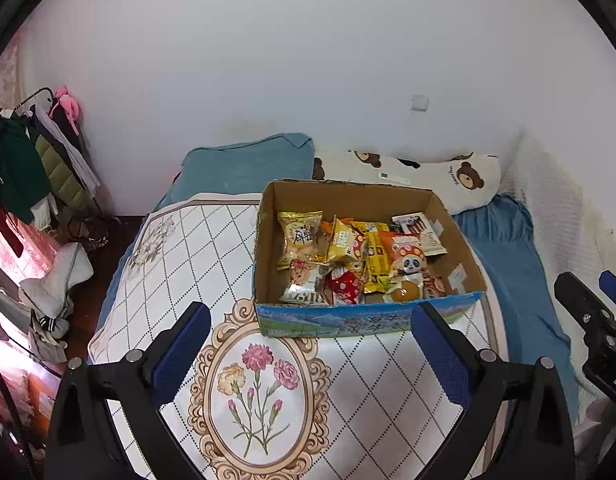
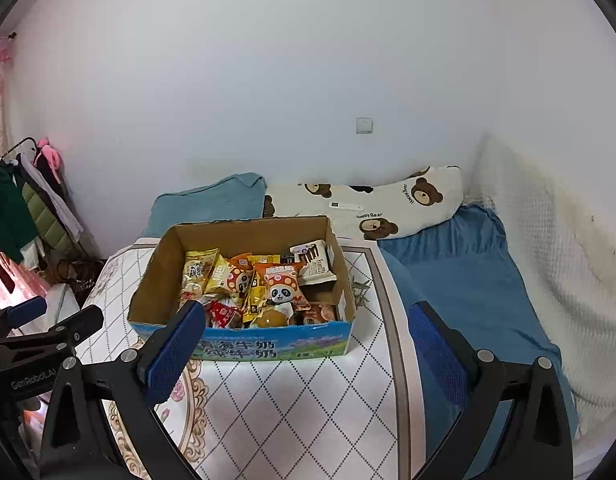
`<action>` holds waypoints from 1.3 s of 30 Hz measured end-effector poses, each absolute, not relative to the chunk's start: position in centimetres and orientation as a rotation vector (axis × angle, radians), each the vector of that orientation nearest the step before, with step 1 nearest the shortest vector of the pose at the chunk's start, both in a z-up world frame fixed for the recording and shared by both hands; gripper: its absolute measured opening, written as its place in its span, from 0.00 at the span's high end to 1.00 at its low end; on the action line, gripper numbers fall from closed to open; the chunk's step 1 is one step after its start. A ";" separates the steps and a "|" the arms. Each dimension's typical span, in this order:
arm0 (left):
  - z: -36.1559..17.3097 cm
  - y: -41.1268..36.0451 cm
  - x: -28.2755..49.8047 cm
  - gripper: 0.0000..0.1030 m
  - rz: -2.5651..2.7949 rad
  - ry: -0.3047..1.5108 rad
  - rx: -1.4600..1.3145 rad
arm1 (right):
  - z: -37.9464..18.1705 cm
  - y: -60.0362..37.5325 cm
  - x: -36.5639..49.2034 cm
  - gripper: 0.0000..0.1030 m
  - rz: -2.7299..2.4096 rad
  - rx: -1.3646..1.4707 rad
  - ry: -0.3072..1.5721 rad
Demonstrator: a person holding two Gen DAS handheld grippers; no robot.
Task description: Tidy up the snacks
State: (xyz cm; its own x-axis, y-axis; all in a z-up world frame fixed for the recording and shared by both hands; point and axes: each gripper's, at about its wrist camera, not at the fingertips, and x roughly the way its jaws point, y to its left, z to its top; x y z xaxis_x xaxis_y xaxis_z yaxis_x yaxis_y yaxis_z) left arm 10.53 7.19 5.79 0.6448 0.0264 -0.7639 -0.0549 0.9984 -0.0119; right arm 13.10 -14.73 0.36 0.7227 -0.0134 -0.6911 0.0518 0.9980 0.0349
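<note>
Left wrist view looks down on the snacks (image 1: 347,264), a loose heap of packets lying inside the cardboard box (image 1: 459,248), which stands on a small table with a floral cloth (image 1: 260,392) set on the bed. No packet shows on the cloth outside the box, so this fits either a tidy-up that has gathered everything in or a sort with the packets waiting to be lifted out; the pictures do not settle which. Among the packets are a yellow bag (image 1: 302,240), a panda-print pack (image 2: 282,284) and a red wrapper (image 1: 345,286), overlapping at odd angles. The left gripper (image 1: 308,356) hangs short of the box's near wall, its fingers spread wide with nothing between them; the right gripper (image 2: 304,356) does likewise at the front of the box. Behind lie a bear-print pillow (image 2: 411,200) and a blue blanket (image 2: 459,272). The likely risks: slick, puffy wrappers could slip from a pinch or drag a neighbour along, a finger catching the light box's wall could slide it on the cloth, and the table may rock on soft bedding.
</note>
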 end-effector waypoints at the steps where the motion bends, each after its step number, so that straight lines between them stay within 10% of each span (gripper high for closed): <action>1: 5.5 7.1 10.9 0.01 0.045 0.874 -0.035 | 0.1 -14.8 13.5 0.00 -0.037 0.052 0.766; 39: 3.9 6.7 13.8 0.01 0.049 0.895 -0.023 | -2.7 -14.6 16.9 0.00 -0.009 0.037 0.811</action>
